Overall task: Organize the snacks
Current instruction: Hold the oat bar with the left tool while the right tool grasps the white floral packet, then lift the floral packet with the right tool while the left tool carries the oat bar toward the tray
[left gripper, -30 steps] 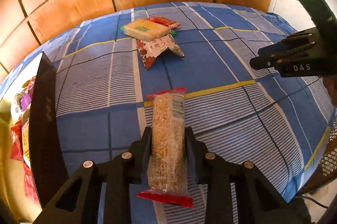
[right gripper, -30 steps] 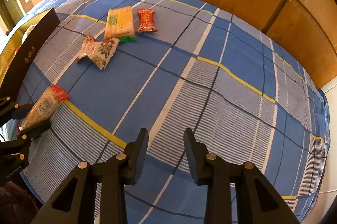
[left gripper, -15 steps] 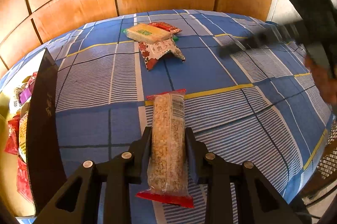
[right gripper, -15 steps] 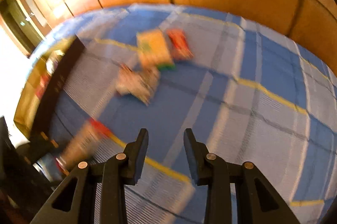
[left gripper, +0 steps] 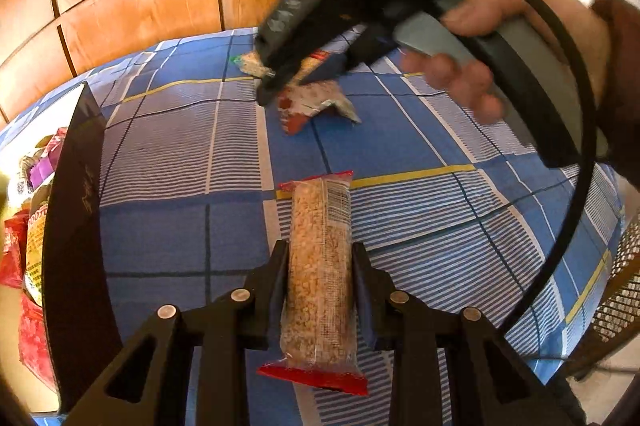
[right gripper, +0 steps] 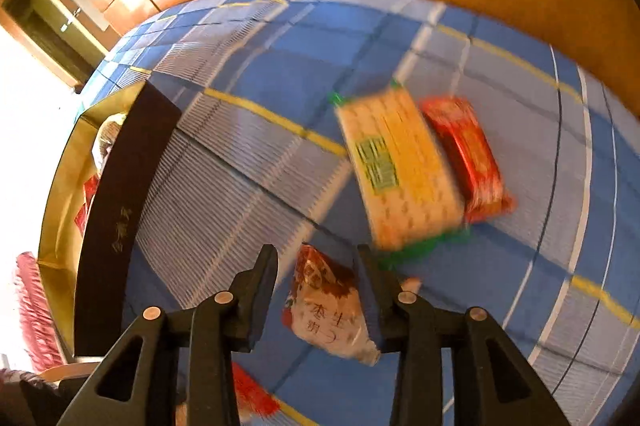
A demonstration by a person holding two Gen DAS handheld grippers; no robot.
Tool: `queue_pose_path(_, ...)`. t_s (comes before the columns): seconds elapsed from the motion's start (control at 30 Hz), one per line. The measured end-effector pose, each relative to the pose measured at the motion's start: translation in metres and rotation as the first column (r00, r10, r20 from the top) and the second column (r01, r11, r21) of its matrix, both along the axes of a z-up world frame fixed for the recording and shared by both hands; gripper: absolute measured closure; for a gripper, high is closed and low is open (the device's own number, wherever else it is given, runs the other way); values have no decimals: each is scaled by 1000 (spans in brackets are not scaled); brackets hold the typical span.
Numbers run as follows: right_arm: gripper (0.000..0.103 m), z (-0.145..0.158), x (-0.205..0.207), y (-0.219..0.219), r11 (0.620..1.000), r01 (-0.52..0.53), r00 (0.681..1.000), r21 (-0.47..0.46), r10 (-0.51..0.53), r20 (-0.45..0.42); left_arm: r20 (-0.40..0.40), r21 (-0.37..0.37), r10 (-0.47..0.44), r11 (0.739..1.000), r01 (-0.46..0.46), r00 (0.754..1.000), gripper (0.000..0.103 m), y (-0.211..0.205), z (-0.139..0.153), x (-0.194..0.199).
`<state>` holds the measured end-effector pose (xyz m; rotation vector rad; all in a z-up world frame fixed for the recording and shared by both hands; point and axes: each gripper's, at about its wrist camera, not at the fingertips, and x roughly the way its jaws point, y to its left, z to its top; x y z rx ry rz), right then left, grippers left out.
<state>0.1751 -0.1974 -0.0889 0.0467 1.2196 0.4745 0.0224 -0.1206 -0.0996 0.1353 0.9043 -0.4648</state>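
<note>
Between left gripper's fingers: left gripper clamped on the grain bar pack, a long clear pack with red ends, sticking out ahead of and behind the pads.
Ahead of left gripper: patterned snack pouch lying on the blue plaid bed cover; right gripper's body and the person's hand reach over it.
Left of left gripper: dark-walled box with other packets already inside.
Between right gripper's fingers: right gripper with jaws opening, straddling the same pouch; pads do not look to be pressing on it.
Beyond right gripper, to its right: yellow cracker pack and red packet, touching side by side; view is blurred.
Left of right gripper: the box.
Step in hand: one snack held, a second being lined up for pickup.
Next move calls for: lowering the right gripper around the pouch and closing; carrying the grain bar pack left over the box wall before release.
</note>
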Motion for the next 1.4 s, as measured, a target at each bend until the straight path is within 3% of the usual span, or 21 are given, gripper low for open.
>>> queue_pose_path(0.17,58,-7,-28,-35,993,65,996,100,-58,-72,-3,-8,4,1000,-4,1000,72,1,0,1)
queue_pose_path(0.33,45,-4,-54,-57,986,102,990,132,-87,-115,-1,-7,7,1000,-7,1000,72,1,-1,1)
queue_pose_path(0.73,42,4,-61,-26,996,-12,1000,-89,12,5,2,0,7,1000,-7,1000,72,1,0,-3)
queue_pose_path(0.77,44,1,-61,-22,992,-27,1000,-123,29,12,2,0,7,1000,-7,1000,72,1,1,-3)
queue_pose_path(0.8,63,-1,-61,-18,987,-32,999,-158,34,13,3,1,6,1000,-6,1000,72,1,1,-3)
queue_pose_path(0.83,68,-3,-63,-15,974,-33,998,-226,42,38,3,1,6,1000,-6,1000,72,1,1,-4)
queue_pose_path(0.9,77,-1,-68,-13,967,-41,997,-250,58,60,3,-1,6,1000,-6,1000,72,2,1,-4)
queue_pose_path(1.0,77,-3,-83,-18,961,-39,995,-273,64,81,5,1,7,1000,-7,1000,72,2,0,-4)
queue_pose_path(1.17,76,-8,-100,-31,980,3,993,-201,21,118,-6,6,8,1000,-8,1000,73,1,1,-1)
queue_pose_path(1.4,76,-12,-121,-38,983,42,968,-177,4,250,-38,27,41,999,-40,998,73,3,8,2)
